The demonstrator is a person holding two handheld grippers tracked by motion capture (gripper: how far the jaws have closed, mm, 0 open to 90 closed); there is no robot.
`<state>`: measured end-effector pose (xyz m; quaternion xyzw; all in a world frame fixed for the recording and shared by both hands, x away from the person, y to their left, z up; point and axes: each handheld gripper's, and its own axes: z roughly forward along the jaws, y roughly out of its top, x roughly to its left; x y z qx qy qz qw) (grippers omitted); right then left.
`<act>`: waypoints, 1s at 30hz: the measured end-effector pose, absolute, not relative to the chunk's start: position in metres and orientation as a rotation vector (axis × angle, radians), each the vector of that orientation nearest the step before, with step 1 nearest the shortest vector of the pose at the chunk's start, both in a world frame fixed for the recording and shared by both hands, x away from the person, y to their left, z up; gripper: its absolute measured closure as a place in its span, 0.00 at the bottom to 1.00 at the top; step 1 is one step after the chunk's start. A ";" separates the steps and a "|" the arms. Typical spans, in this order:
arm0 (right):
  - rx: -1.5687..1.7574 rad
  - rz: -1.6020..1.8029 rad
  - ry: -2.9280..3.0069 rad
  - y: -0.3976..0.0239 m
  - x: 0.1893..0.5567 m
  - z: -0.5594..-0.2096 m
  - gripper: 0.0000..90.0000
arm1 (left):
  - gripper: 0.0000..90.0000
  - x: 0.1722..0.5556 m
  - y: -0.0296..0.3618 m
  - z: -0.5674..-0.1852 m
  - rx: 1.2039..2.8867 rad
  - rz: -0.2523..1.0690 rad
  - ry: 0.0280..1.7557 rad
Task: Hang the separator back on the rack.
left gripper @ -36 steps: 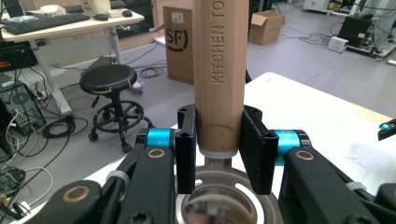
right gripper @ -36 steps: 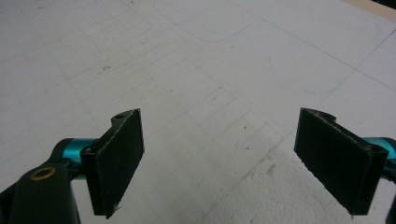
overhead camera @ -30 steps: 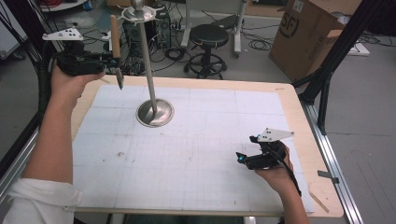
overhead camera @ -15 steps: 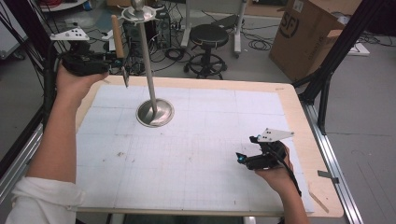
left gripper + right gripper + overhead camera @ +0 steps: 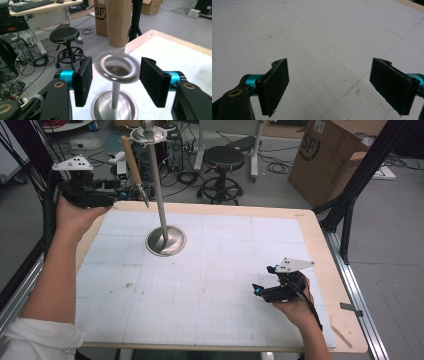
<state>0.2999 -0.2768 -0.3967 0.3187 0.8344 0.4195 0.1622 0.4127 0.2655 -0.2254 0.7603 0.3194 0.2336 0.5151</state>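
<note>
Covering most of the wooden table (image 5: 320, 250) is a white gridded mat (image 5: 225, 285), marked with faint pencil lines and a few smudges. Beyond the table edge at 1 o'clock sits a cardboard box (image 5: 332, 157); a black round stool (image 5: 225, 162) stands at 12 o'clock on the floor, cables around it.

On the mat toward 11 o'clock stands a metal stand (image 5: 161, 195): round dished base (image 5: 166, 241), thin upright pole, flat ring-shaped top (image 5: 117, 68). The left gripper view looks down on that ring, blurred, with the base below it.

Left gripper (image 5: 107, 195) is raised off the table at 10 o'clock, held by the left hand (image 5: 75, 215), grey plate on top. Its jaws stand spread wide in its own view, the ring top between them, touching neither pad. A brown wooden-handled stick-like tool (image 5: 131, 162) shows just beside this gripper in the high view, tip downward, tilted; what holds it cannot be told.

Right gripper (image 5: 262, 290) is low over the mat at 4 o'clock, in the right hand (image 5: 295, 307). Its jaws are spread wide with bare mat between them.
</note>
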 end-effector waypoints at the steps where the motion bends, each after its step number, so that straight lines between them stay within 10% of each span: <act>1: 0.910 1.197 2.381 -0.277 0.300 -0.397 0.16 | 0.47 0.412 0.266 -0.226 1.832 0.559 0.770; 30: 0.899 1.196 2.395 -0.273 0.300 -0.398 0.16 | 0.18 0.385 0.273 -0.253 1.841 0.516 0.744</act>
